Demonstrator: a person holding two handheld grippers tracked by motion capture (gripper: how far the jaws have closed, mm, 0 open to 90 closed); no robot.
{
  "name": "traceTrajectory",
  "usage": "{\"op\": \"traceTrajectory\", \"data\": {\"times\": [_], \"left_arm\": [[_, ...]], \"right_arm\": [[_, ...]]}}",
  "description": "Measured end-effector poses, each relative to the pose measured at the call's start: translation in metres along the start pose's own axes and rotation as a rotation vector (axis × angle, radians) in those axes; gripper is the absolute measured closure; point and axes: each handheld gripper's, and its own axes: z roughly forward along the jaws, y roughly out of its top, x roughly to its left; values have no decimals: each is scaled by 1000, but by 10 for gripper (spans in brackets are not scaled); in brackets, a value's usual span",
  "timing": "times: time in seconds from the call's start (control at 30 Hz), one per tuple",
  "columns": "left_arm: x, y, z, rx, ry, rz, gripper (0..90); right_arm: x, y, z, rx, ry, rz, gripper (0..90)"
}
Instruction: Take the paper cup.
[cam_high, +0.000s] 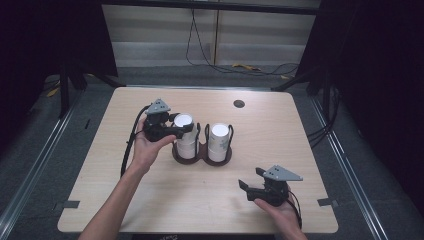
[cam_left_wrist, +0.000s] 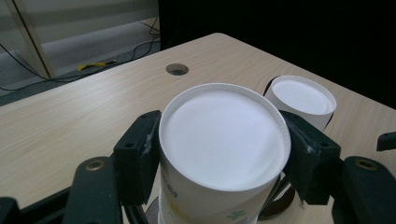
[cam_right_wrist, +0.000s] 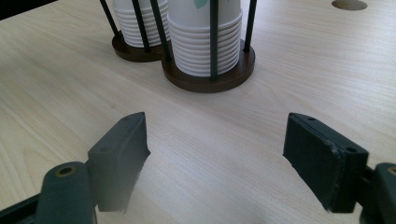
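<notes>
Two stacks of upside-down white paper cups stand in a dark brown double holder with black rods, mid-table. My left gripper is shut on the top cup of the left stack; its black pads press on both sides just under the cup's base. The right stack stands untouched beside it, and the same right stack appears behind the held cup. My right gripper stands open low over the table's front right, nothing between its jaws, pointing toward the holder and the nearer stack.
A round cable hole lies in the tabletop behind the holder. Bare wood spreads between the holder and my right gripper. Cables trail on the floor beyond the far edge.
</notes>
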Motion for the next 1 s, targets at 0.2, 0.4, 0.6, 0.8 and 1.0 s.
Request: {"op": "traceTrajectory", "data": {"times": [0.2, 0.4, 0.6, 0.8, 1.0], "left_arm": [[0, 3, -6, -19, -3, -2, 349], [3, 8, -15, -49, -21, -19, 349], [1, 10, -18, -57, -24, -16, 349], [1, 12, -20, -61, -21, -22, 349], [1, 13, -24, -83, -36, -28, 349]], "right_arm": [[0, 0, 0, 2, 3, 0, 218], [0, 0, 0, 3, 5, -1, 218], [0, 0, 1, 3, 5, -1, 218], [0, 0, 1, 3, 5, 0, 217], [0, 0, 1, 3, 5, 1, 217]]}}
